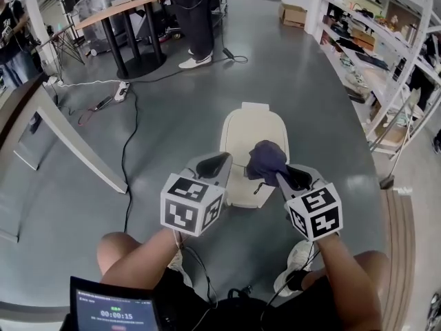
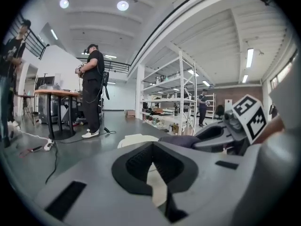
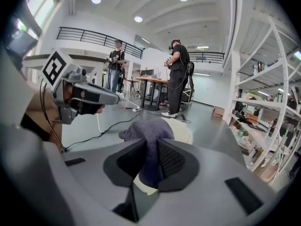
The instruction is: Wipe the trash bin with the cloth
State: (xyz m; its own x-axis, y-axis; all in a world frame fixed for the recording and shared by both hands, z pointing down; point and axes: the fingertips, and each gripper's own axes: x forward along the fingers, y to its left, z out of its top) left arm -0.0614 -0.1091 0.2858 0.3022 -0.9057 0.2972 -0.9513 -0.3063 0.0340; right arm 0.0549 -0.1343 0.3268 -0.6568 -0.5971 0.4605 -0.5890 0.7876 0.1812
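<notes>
- Trash bin (image 1: 242, 131) sits on the floor (image 1: 158, 123), with the cloth (image 1: 265, 161) bunched over its top and clamped in the fingers of the right gripper (image 1: 281, 178).
- Left gripper (image 1: 222, 163): fingers together, empty.
- Likely best: press the cloth flat and sweep in overlapping strokes.

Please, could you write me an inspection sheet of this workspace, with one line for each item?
Surface: smooth grey floor.
Job's things: cream trash bin on the floor; dark cloth lies on its top.
Clutter: cardboard box far back near the shelving.
Grippers: left gripper shut, nothing between its jaws; right gripper shut on the cloth.
Cables: black cable and white power strip on the floor, to the left.
Surroundings: shelving on the right; table and a standing person behind.
</notes>
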